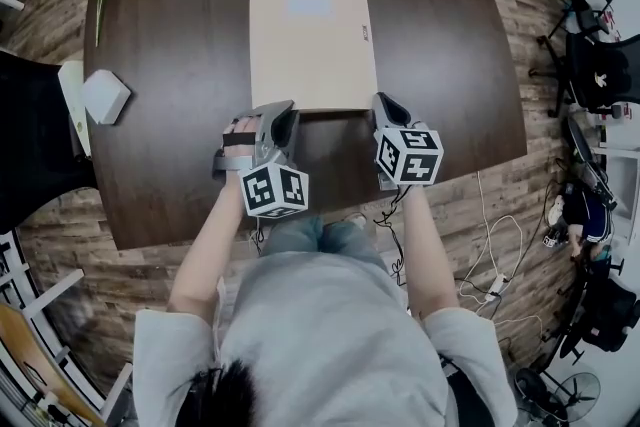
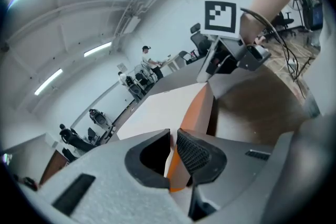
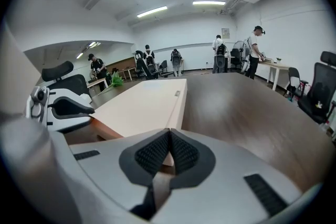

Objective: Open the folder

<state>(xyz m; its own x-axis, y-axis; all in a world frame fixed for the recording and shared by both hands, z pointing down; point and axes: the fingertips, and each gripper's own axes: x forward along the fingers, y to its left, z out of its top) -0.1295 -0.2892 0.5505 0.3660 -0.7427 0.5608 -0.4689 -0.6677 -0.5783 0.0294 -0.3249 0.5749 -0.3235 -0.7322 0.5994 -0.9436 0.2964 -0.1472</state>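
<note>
The flat beige cardboard folder (image 1: pixel 310 40) looks matt and smooth; the edge caught between the black fingers (image 2: pixel 195 152) of the left gripper (image 2: pixel 174 137), ribbed and probably rubber, shows orange. Beyond the fingertips the dark brown wooden table (image 1: pixel 180 165) has a soft satin sheen. The gripper's grey shell is matt, grainy plastic.

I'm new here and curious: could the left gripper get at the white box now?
Probably yes: only table surface lies between the left gripper and the white box, though its jaws pinch the folder edge.

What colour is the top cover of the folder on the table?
Pale beige. The folder shows it best in the head view.
</note>
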